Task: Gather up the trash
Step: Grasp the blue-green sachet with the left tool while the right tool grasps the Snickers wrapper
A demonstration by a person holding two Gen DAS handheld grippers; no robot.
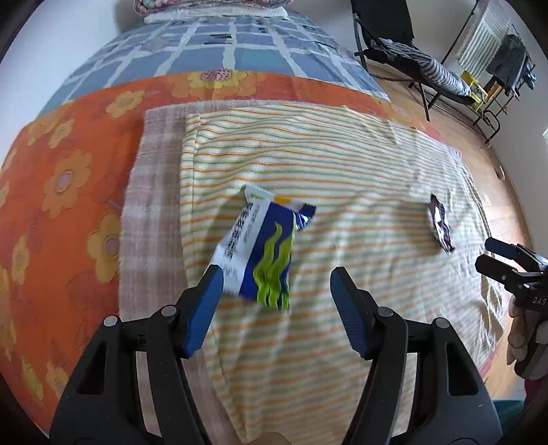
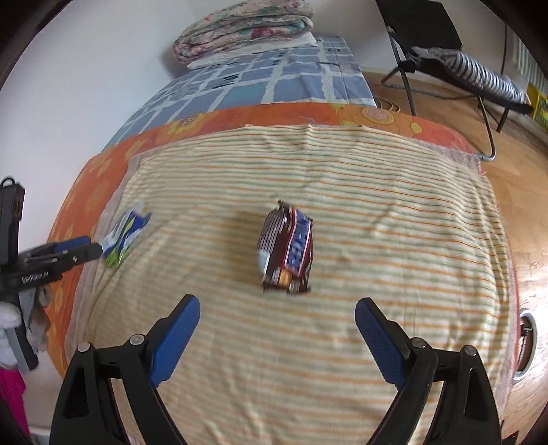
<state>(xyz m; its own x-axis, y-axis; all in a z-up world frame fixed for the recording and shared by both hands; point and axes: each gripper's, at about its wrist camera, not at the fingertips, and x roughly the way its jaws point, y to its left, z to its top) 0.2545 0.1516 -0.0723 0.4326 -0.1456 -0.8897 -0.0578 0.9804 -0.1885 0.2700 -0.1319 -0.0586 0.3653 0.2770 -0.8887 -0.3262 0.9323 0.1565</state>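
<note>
On the bed's striped towel (image 1: 342, 164), left tongs (image 1: 275, 287) and right tongs (image 2: 277, 318), both open and empty, approach: blue-green wrapper (image 1: 262, 250) at 12 o'clock of left, brown candy wrapper (image 2: 287, 250) at 12 o'clock of right; next, straddle and close.

Motion blurred the brown wrapper (image 2: 286, 251), leaving its lettering unreadable. The blue packet's (image 1: 260, 248) print was smeared too. The frame edge cut off the folded quilt (image 1: 205, 5).
</note>
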